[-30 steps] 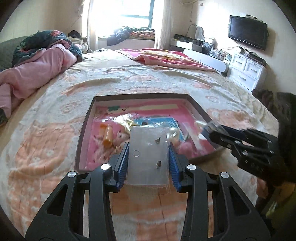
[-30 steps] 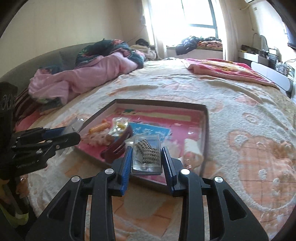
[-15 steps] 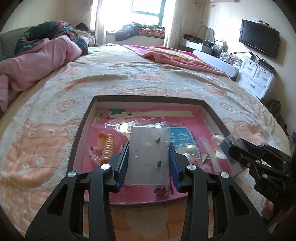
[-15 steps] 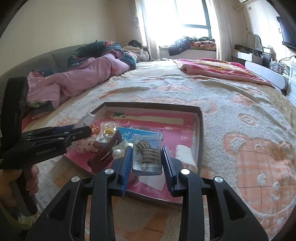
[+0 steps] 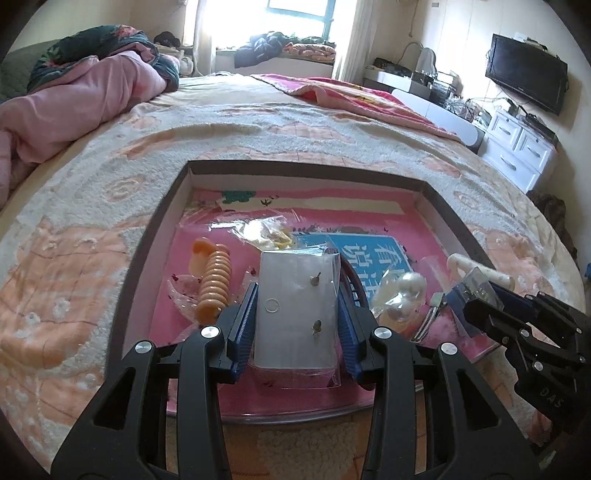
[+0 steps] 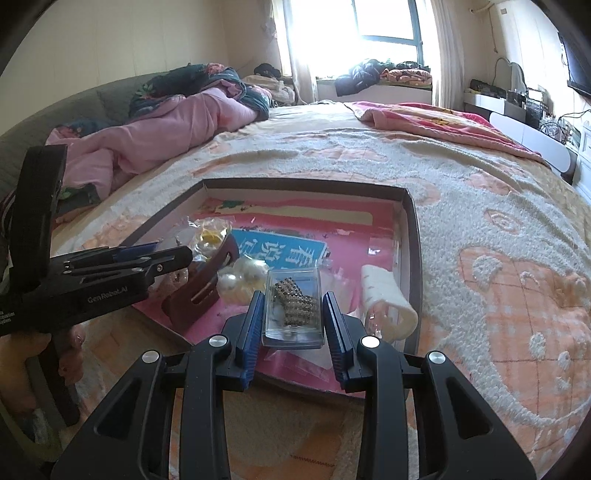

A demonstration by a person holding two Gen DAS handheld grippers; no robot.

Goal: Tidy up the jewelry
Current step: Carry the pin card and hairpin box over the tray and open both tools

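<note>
Clear plastic on both loads: left tool [image 5: 297,323] is clamped on a bagged white earring card [image 5: 295,314] by its long side edges, right tool [image 6: 294,321] is clamped on a small clear case [image 6: 293,308] holding a rhinestone piece, pads on the case's side walls. Both hang low over the near half of the tray [image 5: 155,236], card left of centre, case toward the right. Handling guess: card is light and floppy, bag film slick, studs tiny, so edge grip is right but don't squeeze harder or it bows. Case is rigid, light, smooth-walled and could slip or crack; a mid-wall grip looks good. Already in the tray: orange ribbed clip [image 5: 214,284] at left, bagged pearls [image 5: 402,295] right of the card, brown hair clip [image 6: 201,291], white cuff-like piece [image 6: 384,299] at right, yellow item in a bag [image 6: 208,232] farther back. Tray floor is glossy pink print, so things may slide. Tray sits on a bed [image 6: 498,236] with a soft fuzzy blanket, an unsteady base, so set down gently. Room: pink bedding [image 6: 147,140] far left, bright window [image 6: 384,18] far, TV [image 5: 526,83] and white drawers [image 5: 517,147] far right.
</note>
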